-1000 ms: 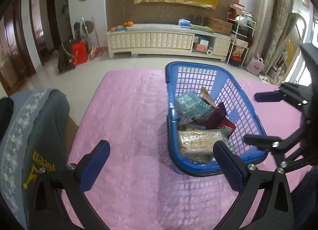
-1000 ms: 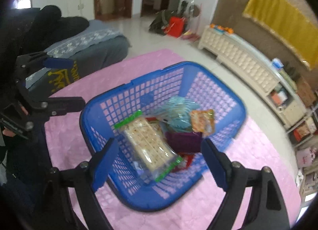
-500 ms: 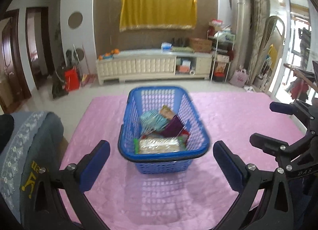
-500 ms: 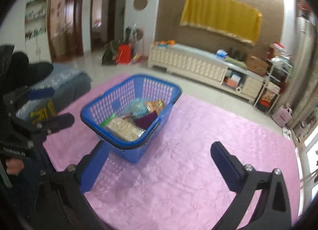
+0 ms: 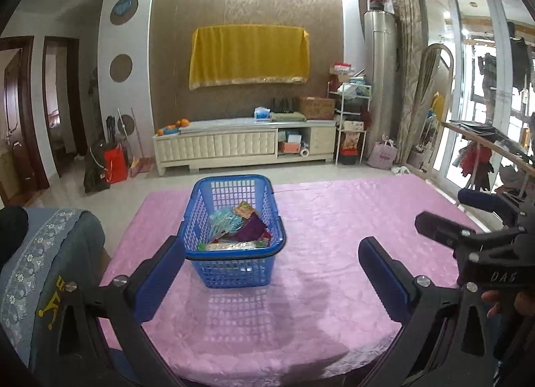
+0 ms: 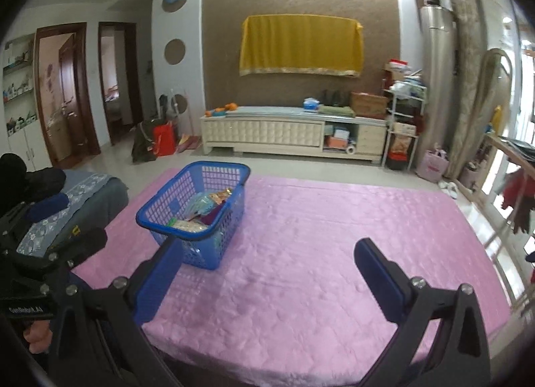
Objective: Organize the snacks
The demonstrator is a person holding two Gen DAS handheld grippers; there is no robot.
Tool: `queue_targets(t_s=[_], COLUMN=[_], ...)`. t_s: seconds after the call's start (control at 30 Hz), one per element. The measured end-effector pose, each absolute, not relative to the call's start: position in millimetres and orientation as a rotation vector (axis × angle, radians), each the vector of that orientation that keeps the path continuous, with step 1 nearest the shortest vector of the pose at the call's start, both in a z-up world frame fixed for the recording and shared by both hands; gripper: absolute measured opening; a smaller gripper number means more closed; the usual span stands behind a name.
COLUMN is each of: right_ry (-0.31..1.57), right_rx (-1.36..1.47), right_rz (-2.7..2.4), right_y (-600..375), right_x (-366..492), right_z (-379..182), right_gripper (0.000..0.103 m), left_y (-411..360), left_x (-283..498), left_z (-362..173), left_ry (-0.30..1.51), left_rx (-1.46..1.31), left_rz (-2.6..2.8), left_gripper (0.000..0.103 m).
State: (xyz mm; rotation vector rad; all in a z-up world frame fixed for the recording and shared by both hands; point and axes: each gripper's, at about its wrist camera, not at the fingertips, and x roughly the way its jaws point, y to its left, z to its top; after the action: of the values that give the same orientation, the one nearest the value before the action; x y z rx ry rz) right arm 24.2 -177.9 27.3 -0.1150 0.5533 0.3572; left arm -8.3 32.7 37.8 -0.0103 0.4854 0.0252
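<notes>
A blue plastic basket (image 5: 234,257) stands on the pink tablecloth (image 5: 327,220), left of the middle. Inside it lie a teal packet (image 5: 226,220), a purple packet (image 5: 253,228), an orange packet (image 5: 245,209) and a clear pack of crackers (image 5: 234,246). My left gripper (image 5: 271,248) hangs open and empty in front of the basket, short of its near wall. In the right wrist view the basket (image 6: 192,237) sits ahead to the left, and my right gripper (image 6: 265,250) is wide open over bare cloth (image 6: 317,220), holding nothing. Each gripper shows in the other's view: right gripper (image 5: 459,215), left gripper (image 6: 68,221).
A grey-blue covered seat (image 5: 50,253) adjoins the table's left edge. Beyond the far edge are tiled floor and a white low cabinet (image 5: 244,146). A glass door and a wooden rail (image 5: 495,146) run along the right. A person's hand (image 5: 501,300) grips the right tool.
Both grippers have pulled back and upward from the basket, which now looks smaller and farther off. The right view has rolled level, and its jaws stand wider than a second ago.
</notes>
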Motion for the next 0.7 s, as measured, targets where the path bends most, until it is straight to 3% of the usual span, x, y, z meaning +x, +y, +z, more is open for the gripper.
queue_targets(t_s=[0.7], right_ry=[0.463], right_rx=[-0.065], right_rz=[0.336], right_y=[-197.7], right_x=[-54.7], right_z=[38.1], right_gripper=[0.103], left_y=[10.9], left_x=[-68.7], left_z=[44.2], left_ry=[0.431], left_rx=[-0.009], left_rz=[0.008], left_gripper=[0.103])
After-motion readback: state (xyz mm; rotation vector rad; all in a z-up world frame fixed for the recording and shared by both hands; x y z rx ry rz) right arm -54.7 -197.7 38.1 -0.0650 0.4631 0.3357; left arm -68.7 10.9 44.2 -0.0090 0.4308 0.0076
